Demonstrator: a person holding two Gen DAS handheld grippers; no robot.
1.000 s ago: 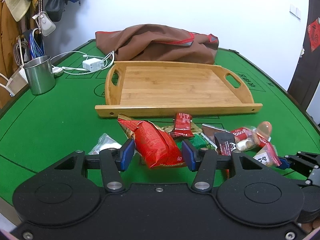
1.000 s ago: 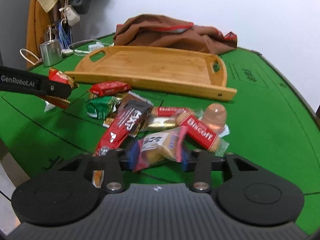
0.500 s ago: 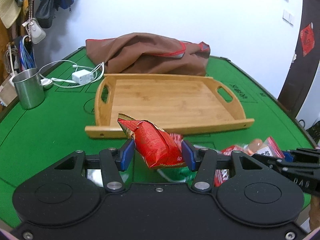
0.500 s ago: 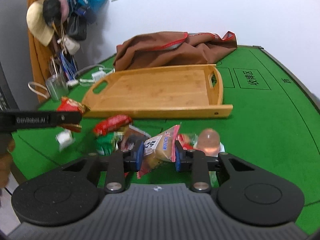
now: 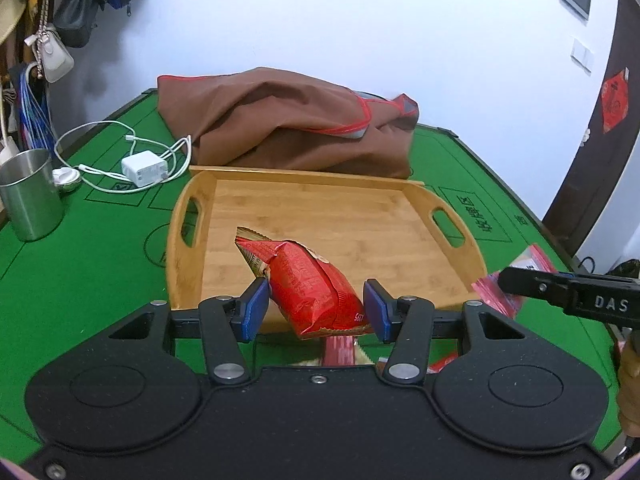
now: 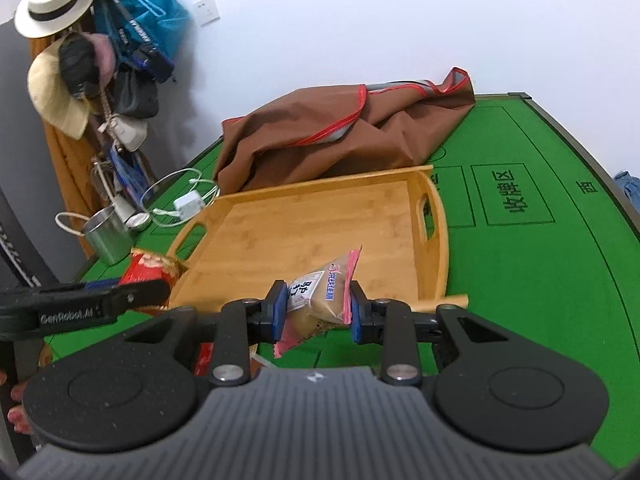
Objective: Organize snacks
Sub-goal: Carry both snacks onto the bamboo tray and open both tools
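I've lifted both picks off the table pile: left gripper (image 5: 314, 310) fingers clamp the red snack bag (image 5: 310, 288), right gripper (image 6: 316, 310) the pink-edged pastry packet (image 6: 320, 296), now over the empty wooden tray's (image 5: 180, 256) near edge, drop next

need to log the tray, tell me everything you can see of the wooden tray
The wooden tray is light bamboo-looking wood, rectangular with rounded corners, a low raised rim and an oval handle slot at each short end. It lies flat on the green table with nothing resting inside. The brown cloth lies right behind its far rim.
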